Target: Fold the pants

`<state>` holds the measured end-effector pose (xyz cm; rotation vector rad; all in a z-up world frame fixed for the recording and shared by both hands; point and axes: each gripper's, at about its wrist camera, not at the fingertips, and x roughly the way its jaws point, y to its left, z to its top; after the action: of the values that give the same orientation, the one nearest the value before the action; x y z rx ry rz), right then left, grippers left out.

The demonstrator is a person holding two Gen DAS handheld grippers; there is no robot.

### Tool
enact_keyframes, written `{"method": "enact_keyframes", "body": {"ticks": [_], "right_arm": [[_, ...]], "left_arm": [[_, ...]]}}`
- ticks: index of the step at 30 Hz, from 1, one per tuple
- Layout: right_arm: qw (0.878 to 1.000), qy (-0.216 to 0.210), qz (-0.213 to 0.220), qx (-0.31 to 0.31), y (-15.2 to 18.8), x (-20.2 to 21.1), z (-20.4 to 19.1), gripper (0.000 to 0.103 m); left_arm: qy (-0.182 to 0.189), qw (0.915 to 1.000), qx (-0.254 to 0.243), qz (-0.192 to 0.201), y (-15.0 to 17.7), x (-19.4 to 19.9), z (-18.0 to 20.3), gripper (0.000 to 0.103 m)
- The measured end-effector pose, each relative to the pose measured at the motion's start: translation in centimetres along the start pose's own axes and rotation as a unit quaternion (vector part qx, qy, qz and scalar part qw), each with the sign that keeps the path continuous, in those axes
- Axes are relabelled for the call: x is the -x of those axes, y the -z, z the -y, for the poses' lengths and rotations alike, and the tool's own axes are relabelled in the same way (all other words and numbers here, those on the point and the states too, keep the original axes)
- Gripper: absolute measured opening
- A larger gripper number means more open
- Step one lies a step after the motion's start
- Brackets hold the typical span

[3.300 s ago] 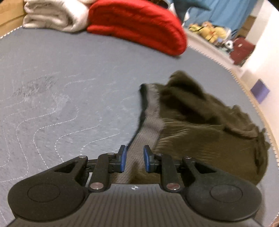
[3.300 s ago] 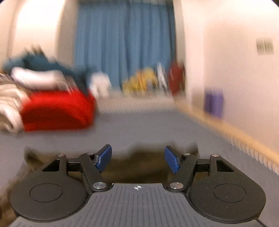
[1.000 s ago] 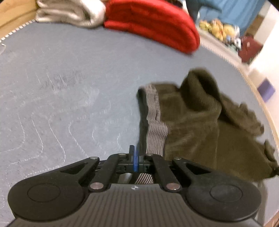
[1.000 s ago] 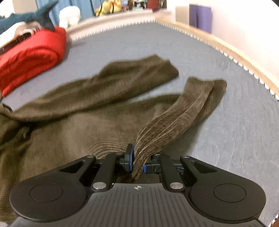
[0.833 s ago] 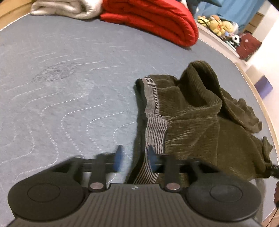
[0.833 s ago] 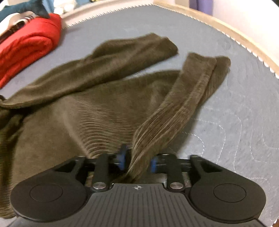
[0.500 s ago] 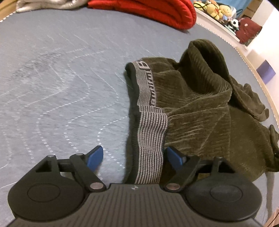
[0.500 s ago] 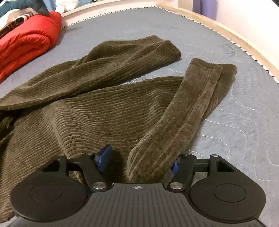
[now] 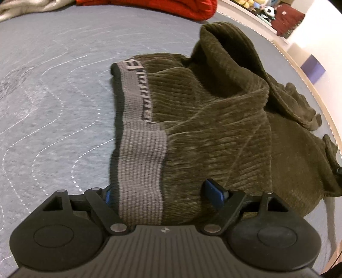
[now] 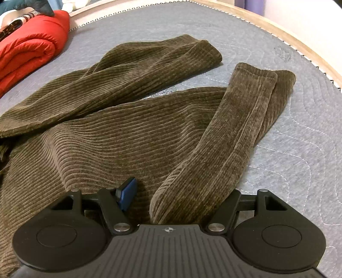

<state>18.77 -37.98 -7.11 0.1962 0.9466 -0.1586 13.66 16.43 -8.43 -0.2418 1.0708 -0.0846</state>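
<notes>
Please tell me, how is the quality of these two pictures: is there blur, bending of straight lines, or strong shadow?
Left wrist view: waistband sharp, red blanket and far corner soft; mattress edge bends from the fisheye. Right wrist view: pants sharp, edge again curved; warm, even light, only a soft shadow under the folded leg.

The pants (image 9: 213, 132) lie spread on the mattress (image 9: 53, 107). In the left wrist view, the waistband (image 9: 141, 162) is at their left edge and runs away from the camera; its near end lies between the fingers of the left gripper (image 9: 162, 193). The blanket (image 9: 149, 6) lies behind the pants, at the far edge.

In the right wrist view, one leg (image 10: 132, 72) lies behind, across the mattress. The other leg (image 10: 230, 136) is folded back on the right, and its near end lies inside the right gripper (image 10: 179, 192).
</notes>
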Motion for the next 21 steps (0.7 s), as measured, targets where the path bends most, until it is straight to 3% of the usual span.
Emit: {"method": "enact_keyframes", "body": {"ticks": [2,4,6,8,13,19,21], "right_arm": [[1.000,0.000,0.001,0.000,0.0,0.0,0.0,0.069],[1.000,0.001,0.001,0.000,0.0,0.0,0.0,0.068],[1.000,0.002,0.002,0.000,0.0,0.0,0.0,0.068],[1.000,0.005,0.004,-0.001,0.0,0.1,0.1,0.067],[1.000,0.011,0.008,-0.003,0.0,0.3,0.4,0.064],[1.000,0.020,0.013,-0.014,-0.1,0.4,0.6,0.053],[1.000,0.021,0.014,-0.019,-0.2,0.5,0.7,0.048]], "left_arm": [[-0.002,0.9999,-0.011,0.003,0.1,0.0,0.5,0.081],[-0.010,0.9997,-0.022,0.007,0.3,0.2,0.8,0.070],[-0.015,0.9995,-0.025,0.011,0.3,0.4,0.9,0.041],[-0.011,0.9997,-0.019,0.014,0.1,0.8,0.7,0.035],[-0.011,0.9992,-0.005,0.038,-0.2,3.3,0.6,0.026],[-0.010,0.9924,0.098,0.074,-0.2,8.1,-3.3,0.019],[-0.030,0.9891,0.119,0.081,0.0,9.4,-4.2,0.018]]}}
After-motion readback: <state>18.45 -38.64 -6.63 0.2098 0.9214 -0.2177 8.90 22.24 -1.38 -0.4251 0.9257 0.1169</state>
